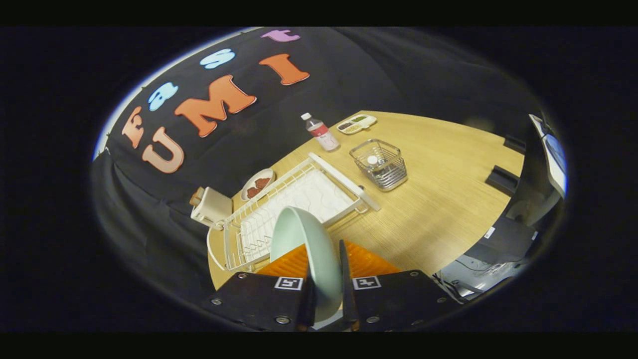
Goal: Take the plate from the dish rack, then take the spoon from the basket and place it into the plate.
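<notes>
The hand-held gripper [326,279] is clamped on the plate [305,249], both fingers pressing its rim; the plate is pale green, edge-on and upright, above the rack [279,204]. At 1 o'clock beyond the fingers lies open bench [448,199], up to its far edge. The wire basket [380,164] stands apart from the rack at 1 o'clock; something white-tipped sits inside, hard to make out. The plate hides part of the rack.

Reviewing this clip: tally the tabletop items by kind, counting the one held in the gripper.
Plates: 2, green plate clamped in the gripper, plate of food
Bottles: 1
Wire baskets: 1
Dish racks: 1
Toasters: 1
Divided trays: 1
Total: 7
</notes>
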A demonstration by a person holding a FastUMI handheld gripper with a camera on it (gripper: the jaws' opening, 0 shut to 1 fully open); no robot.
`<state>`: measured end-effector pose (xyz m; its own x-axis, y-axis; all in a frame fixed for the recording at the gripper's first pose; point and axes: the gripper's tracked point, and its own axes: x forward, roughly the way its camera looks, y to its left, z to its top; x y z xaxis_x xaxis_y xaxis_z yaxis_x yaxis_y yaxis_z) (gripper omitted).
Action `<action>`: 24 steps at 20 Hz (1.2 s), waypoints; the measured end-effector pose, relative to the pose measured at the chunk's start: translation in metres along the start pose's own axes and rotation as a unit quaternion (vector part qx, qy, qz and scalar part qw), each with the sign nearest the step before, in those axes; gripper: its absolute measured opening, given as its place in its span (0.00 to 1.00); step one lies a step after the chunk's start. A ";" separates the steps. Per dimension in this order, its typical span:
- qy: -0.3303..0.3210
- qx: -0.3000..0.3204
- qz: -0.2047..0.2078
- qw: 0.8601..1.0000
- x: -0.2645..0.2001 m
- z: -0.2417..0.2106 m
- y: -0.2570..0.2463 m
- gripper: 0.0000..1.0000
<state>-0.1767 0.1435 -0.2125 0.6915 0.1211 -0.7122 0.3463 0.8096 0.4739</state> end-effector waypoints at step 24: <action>0.106 0.034 0.036 0.993 0.034 -0.070 -0.005 0.22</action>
<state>-0.1991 0.1840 -0.2753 0.5699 0.3012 -0.7645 0.3476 0.7547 0.5564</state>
